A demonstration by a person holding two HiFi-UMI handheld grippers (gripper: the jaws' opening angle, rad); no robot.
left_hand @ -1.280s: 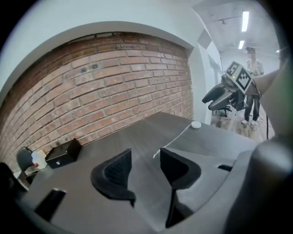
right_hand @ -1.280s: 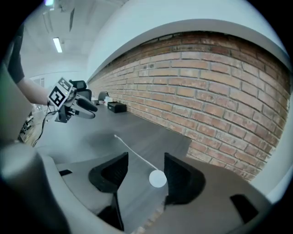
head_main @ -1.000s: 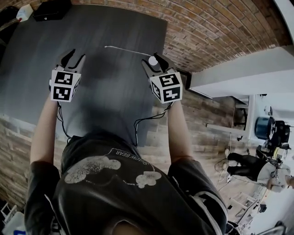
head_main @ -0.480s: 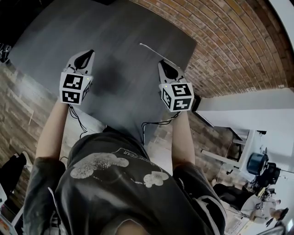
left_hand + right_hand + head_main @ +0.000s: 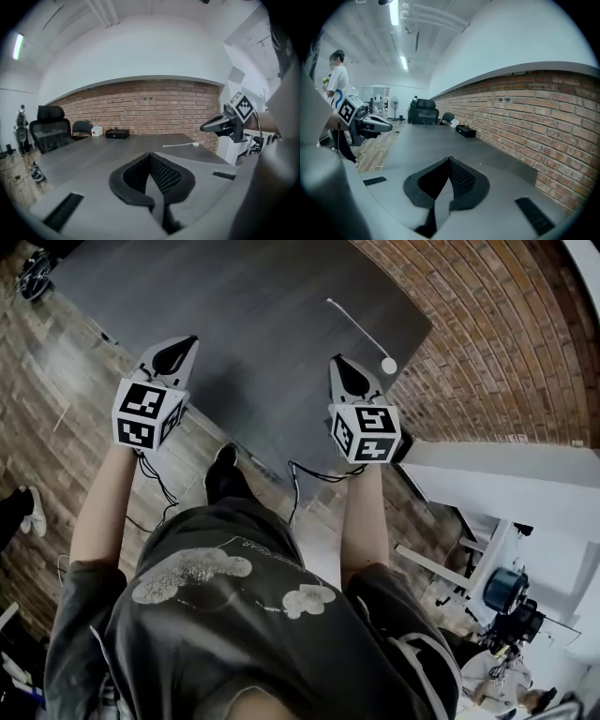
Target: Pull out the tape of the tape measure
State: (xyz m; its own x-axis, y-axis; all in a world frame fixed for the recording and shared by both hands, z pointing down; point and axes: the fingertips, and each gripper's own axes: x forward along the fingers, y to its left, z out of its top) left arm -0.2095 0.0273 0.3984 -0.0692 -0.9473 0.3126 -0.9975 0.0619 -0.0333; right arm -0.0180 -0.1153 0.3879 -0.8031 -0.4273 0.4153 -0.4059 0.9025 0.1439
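A small round white tape measure [image 5: 388, 365] lies on the dark grey table [image 5: 253, 324] near its right edge, with a length of white tape [image 5: 354, 326] drawn out across the top. It shows far off in the left gripper view as the case [image 5: 195, 144] and tape [image 5: 178, 146]. My right gripper [image 5: 340, 362] hovers just left of the case, apart from it; its jaws have just closed and are shut, with nothing between them [image 5: 450, 161]. My left gripper [image 5: 180, 343] hangs over the table's near edge, shut and empty [image 5: 151, 157].
A black box [image 5: 116, 134] and a small white box [image 5: 97, 131] sit at the table's far end by a brick wall [image 5: 154, 108]. Office chairs [image 5: 50, 126] stand at the left. Wooden floor [image 5: 66, 381] lies beside the table. A person [image 5: 336, 70] stands in the background.
Both grippers stood open a second ago, the right one at the tape measure's case; both are shut now. They have drawn back toward the table's near edge, leaving the tape measure lying there.
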